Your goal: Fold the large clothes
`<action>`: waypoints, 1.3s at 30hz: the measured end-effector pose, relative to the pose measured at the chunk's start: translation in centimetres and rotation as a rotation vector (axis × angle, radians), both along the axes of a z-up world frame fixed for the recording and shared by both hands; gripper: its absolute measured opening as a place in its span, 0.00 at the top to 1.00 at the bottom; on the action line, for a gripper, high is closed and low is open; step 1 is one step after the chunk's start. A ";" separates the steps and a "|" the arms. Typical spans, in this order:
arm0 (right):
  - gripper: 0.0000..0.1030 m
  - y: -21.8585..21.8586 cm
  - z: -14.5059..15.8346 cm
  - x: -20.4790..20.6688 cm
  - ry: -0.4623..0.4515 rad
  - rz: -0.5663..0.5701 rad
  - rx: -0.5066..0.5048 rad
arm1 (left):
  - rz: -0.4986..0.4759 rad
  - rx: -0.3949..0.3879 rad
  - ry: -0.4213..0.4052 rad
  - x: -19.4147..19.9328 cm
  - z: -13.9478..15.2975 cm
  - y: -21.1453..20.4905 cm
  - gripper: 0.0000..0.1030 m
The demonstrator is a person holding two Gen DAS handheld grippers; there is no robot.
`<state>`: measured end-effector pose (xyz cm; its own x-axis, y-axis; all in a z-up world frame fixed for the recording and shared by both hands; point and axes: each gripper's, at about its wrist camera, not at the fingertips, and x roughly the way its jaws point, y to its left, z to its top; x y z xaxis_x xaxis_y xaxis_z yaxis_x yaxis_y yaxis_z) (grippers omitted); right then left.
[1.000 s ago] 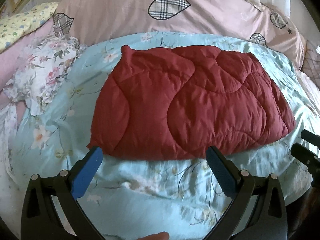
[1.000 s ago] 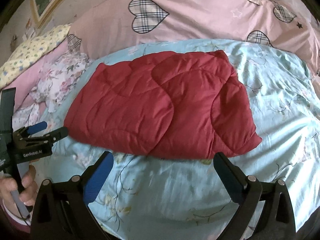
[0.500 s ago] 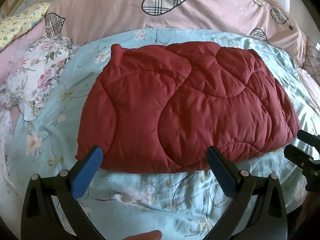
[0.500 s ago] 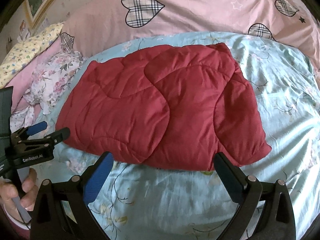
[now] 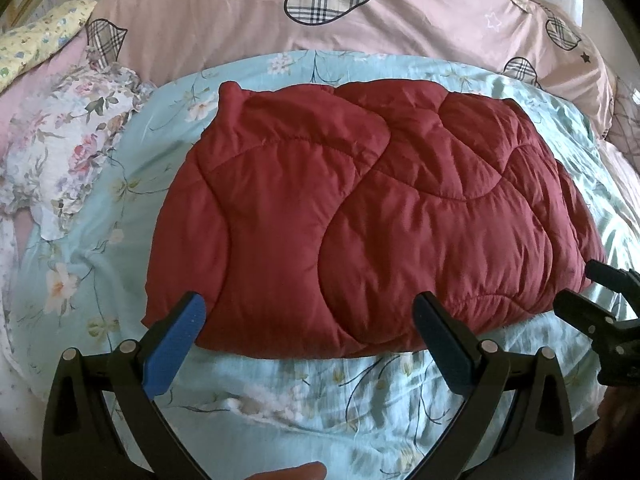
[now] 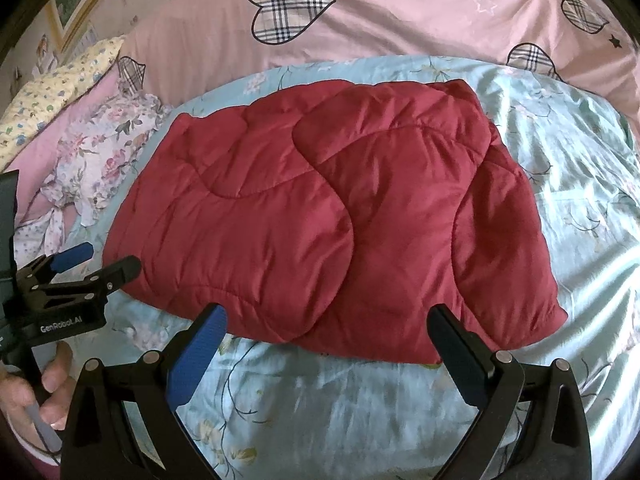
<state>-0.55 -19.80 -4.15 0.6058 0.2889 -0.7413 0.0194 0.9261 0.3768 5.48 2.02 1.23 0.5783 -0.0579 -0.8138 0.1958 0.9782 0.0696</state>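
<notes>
Two grippers hover side by side over the near edge of the bed, both with jaws spread wide and nothing between them. The left gripper faces the near hem of the red quilted garment, toward its left end; its blue-padded fingers straddle that hem from above, and whether they touch the cloth cannot be told. The right gripper lines up with the same hem further right, its tips just short of the padded edge or over it.

The garment lies puffy and roughly rectangular, apparently already doubled over, in the middle of the pale blue floral sheet. Its far edge points toward the pink quilt with plaid hearts at the head of the bed. A flowered cloth is bunched at the bed's left side, apart from the garment.

This looks like the approach before a further fold. The next move likely calls for both grippers to drop onto the near hem, pinch through all the thick layers, then carry that edge across together so the bulk does not slide apart.
</notes>
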 end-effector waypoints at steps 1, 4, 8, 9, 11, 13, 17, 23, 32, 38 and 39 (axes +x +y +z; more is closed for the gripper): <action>0.02 0.0 0.0 0.0 0.001 0.001 0.000 | 0.002 0.001 0.000 0.0 0.0 0.0 0.00; 0.02 0.0 -0.1 0.2 0.003 0.001 0.000 | 0.002 -0.003 0.003 0.2 -0.2 0.1 0.00; 0.02 0.0 -0.1 0.2 0.003 0.000 0.002 | 0.002 -0.002 0.004 0.2 -0.2 0.1 0.00; 0.02 0.0 -0.1 0.2 0.004 0.000 0.003 | 0.001 -0.002 0.004 0.2 -0.2 0.1 0.00; 0.02 0.0 -0.1 0.2 0.005 0.000 0.004 | 0.000 -0.003 0.004 0.2 -0.2 0.0 0.00; 0.02 0.0 0.0 0.2 0.002 -0.001 0.002 | 0.000 -0.002 0.003 0.2 -0.2 0.0 0.00; 0.02 0.1 0.0 0.2 0.001 -0.002 0.004 | 0.000 -0.003 0.003 0.2 -0.2 0.0 0.00; 0.02 0.1 0.1 0.3 -0.003 0.001 0.003 | -0.001 -0.003 0.004 0.2 -0.2 0.0 0.00; 0.02 0.1 0.3 0.3 -0.005 0.002 0.003 | 0.004 -0.001 0.001 0.2 -0.1 0.1 0.00; 0.02 0.2 0.5 0.3 -0.007 0.001 0.003 | 0.008 -0.001 -0.001 0.3 0.0 0.1 0.00; 0.02 0.2 0.4 0.3 -0.007 0.001 0.004 | 0.007 -0.001 -0.001 0.2 0.0 0.1 0.00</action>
